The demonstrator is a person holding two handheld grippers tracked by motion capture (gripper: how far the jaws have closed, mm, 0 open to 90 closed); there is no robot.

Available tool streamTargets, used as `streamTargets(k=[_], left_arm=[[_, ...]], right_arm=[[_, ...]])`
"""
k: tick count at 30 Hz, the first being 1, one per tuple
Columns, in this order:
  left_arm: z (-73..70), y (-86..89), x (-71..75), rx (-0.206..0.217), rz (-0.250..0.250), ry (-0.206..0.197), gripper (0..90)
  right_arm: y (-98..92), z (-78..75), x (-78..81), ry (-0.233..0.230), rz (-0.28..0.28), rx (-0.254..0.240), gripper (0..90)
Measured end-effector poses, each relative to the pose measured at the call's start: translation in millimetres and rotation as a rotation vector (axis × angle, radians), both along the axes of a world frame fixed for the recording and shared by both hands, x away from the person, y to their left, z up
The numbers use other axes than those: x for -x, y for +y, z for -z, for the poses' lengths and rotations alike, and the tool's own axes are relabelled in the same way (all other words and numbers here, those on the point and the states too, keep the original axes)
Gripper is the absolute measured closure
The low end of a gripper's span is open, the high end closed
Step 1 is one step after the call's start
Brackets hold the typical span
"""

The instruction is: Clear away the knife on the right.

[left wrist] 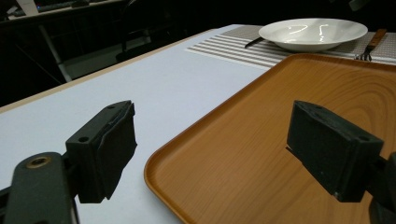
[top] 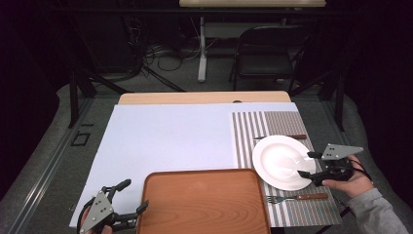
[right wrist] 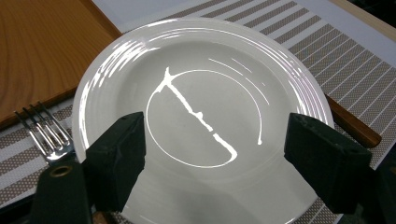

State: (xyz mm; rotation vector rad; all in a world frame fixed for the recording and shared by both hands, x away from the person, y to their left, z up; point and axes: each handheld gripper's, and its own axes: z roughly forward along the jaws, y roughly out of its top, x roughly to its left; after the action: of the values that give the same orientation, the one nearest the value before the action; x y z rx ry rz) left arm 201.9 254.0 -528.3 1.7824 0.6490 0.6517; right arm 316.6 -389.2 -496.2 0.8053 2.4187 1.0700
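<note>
A white plate [top: 284,162] lies empty on a striped placemat [top: 272,126] at the table's right. My right gripper [top: 306,164] stands open at the plate's right rim; in the right gripper view its jaws [right wrist: 224,161] hang wide apart above the plate [right wrist: 201,60]. An empty wooden tray [top: 204,202] sits at the front centre. My left gripper [top: 136,194] is open at the tray's near left corner. One of its jaws is over the white sheet and the other over the tray [left wrist: 289,116], with nothing between them [left wrist: 217,149].
A fork [top: 297,198] lies on the placemat in front of the plate, and a knife [top: 298,137] is partly hidden behind it. A white sheet [top: 170,141] covers the tabletop. A folding chair [top: 268,53] and cables stand beyond the table.
</note>
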Motion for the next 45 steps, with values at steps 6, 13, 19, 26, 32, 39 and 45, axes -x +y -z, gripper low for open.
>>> streamTargets(k=[6, 13, 19, 26, 32, 39, 45], left_arm=[[0.1, 0.0, 0.1, 0.003, -0.001, 0.001, 15.5], [0.2, 0.2, -0.3, -0.001, 0.002, 0.002, 15.6], [0.4, 0.2, -0.5, 0.003, 0.0, 0.003, 15.5], [0.6, 0.1, -0.6, 0.002, 0.002, 0.004, 15.5], [0.7, 0.2, -1.0, -0.002, 0.002, 0.004, 15.5], [1.1, 0.3, -1.5, 0.001, 0.001, 0.009, 15.5], [1.4, 0.5, -1.8, 0.003, -0.002, 0.008, 15.5]], right_arm=[[-0.1, 2.6, -12.7, 0.01, 0.008, -0.002, 21.2], [-0.7, 4.3, -33.5, 0.026, 0.019, 0.01, 22.0], [-1.0, 2.1, -47.7, 0.032, 0.024, 0.024, 23.4], [-1.6, -2.5, -62.3, 0.045, 0.031, 0.044, 25.0], [-4.8, -5.4, -77.0, 0.065, 0.052, 0.061, 25.3], [-3.4, -11.5, -93.8, 0.073, 0.059, 0.077, 24.8], [-2.0, -14.8, -107.9, 0.08, 0.065, 0.087, 26.6]])
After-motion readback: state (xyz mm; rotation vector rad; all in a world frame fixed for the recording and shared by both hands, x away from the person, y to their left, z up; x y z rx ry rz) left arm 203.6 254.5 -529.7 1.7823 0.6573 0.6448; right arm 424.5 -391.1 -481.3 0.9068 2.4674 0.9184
